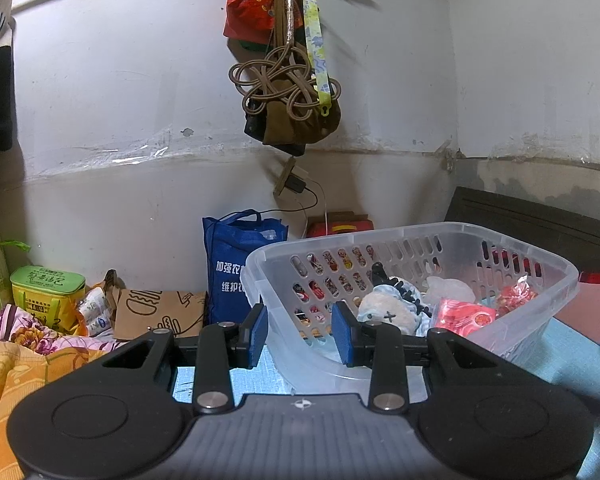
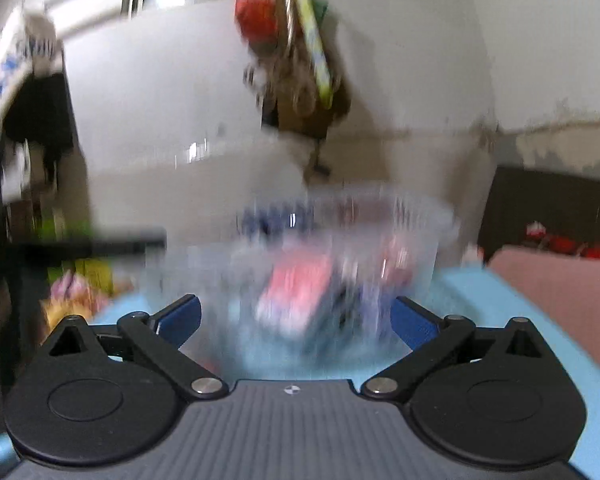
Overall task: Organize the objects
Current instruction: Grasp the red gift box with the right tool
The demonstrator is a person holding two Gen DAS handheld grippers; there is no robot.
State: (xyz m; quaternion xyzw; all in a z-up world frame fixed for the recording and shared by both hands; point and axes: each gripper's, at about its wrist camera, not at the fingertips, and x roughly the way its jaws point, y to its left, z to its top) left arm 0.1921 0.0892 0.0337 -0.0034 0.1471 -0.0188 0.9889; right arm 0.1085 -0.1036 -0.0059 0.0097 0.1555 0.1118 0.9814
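Note:
A clear plastic basket [image 1: 420, 232] with slotted walls stands on a light blue mat [image 1: 572, 356]. In it lie a blue-and-white plush toy [image 1: 388, 308], red snack packets [image 1: 464, 316] and a crumpled white bag [image 1: 448, 288]. My left gripper [image 1: 300, 332] is shut on the basket's near left corner, one blue pad outside the wall and one inside. The right wrist view is badly blurred. There my right gripper [image 2: 296, 320] stands wide open just before the basket [image 2: 340, 216], nothing pressed between its pads. A red packet [image 2: 296, 292] shows as a smear inside.
Behind the basket stand a blue tote bag [image 1: 236, 256], a brown paper bag [image 1: 160, 312] and a green tin [image 1: 46, 288]. Floral cloth [image 1: 20, 352] lies at the left. Bags and cords [image 1: 288, 92] hang on the wall. A dark headboard [image 1: 540, 220] is at the right.

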